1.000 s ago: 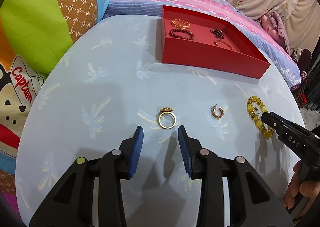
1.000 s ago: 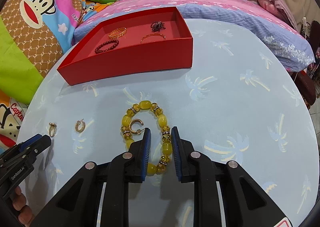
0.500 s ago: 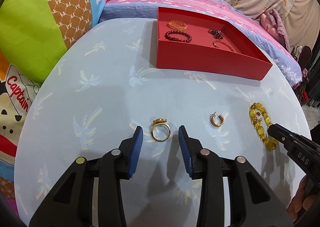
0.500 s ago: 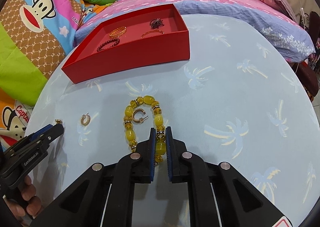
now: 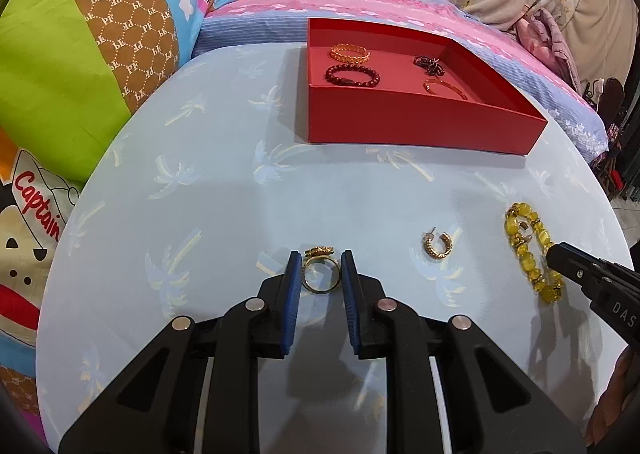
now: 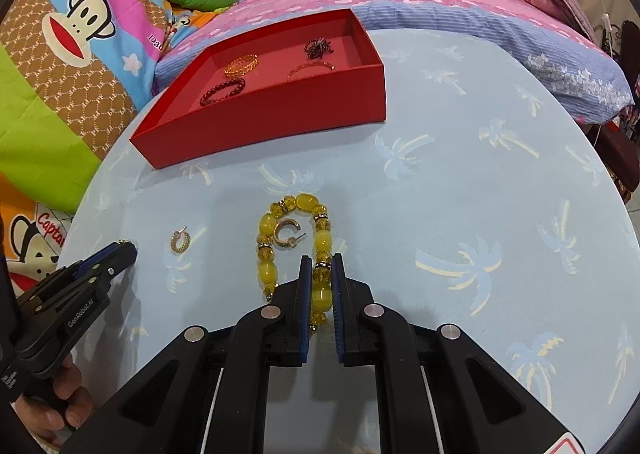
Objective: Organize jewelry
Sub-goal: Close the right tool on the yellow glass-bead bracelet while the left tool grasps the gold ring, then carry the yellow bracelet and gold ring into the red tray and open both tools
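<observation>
Now the left tongs [image 5: 320, 270] straddle the gold ring [image 5: 319, 274], not yet pinching; the right tongs [image 6: 321, 270] nip the yellow bead bracelet [image 6: 294, 242] on the worktop [image 6: 460, 181]; squeezing gently should prevent slips before the red tray [image 6: 280, 109].

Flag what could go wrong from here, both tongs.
1. The right tongs are shut on one side of the yellow bracelet, and a hoop earring lies inside its loop. Lifting may drag or fling it.
2. The left tongs straddle the gold ring lying flat on the tablecloth. Closing could squirt it out or pinch cloth.
</observation>
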Available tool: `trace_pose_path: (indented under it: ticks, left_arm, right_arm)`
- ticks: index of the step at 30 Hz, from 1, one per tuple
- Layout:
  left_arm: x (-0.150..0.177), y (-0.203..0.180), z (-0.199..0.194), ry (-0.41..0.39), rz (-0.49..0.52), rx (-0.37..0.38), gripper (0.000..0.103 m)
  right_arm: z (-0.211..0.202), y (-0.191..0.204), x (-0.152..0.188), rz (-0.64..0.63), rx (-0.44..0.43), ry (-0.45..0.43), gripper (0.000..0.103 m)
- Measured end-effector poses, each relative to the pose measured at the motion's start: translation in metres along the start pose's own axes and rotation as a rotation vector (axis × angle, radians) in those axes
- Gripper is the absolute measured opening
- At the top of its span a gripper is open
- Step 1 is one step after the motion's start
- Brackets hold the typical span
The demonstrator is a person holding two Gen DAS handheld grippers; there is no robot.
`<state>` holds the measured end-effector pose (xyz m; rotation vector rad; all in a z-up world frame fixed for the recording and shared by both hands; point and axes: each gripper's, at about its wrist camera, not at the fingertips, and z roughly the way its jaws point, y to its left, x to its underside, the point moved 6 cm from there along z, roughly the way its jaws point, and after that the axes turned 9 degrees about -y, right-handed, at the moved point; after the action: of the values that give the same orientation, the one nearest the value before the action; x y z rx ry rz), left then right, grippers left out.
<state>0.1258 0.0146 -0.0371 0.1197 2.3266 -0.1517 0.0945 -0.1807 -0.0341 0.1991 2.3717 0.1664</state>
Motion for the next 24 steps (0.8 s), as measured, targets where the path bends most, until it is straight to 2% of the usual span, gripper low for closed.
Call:
trace_pose_path:
  ticks: [16, 24]
  left_arm:
    - [-0.026, -0.01, -0.02, -0.023, -0.012, 0.054, 0.019]
    - [-0.041, -0.018, -0.029, -0.044, -0.001, 0.077, 0.019]
  right_arm:
    - [-0.039, 0.018, -0.048, -0.001, -0.068, -0.107, 0.009]
    - [-0.051, 0.023, -0.069, -0.01, -0.075, -0.148, 0.009]
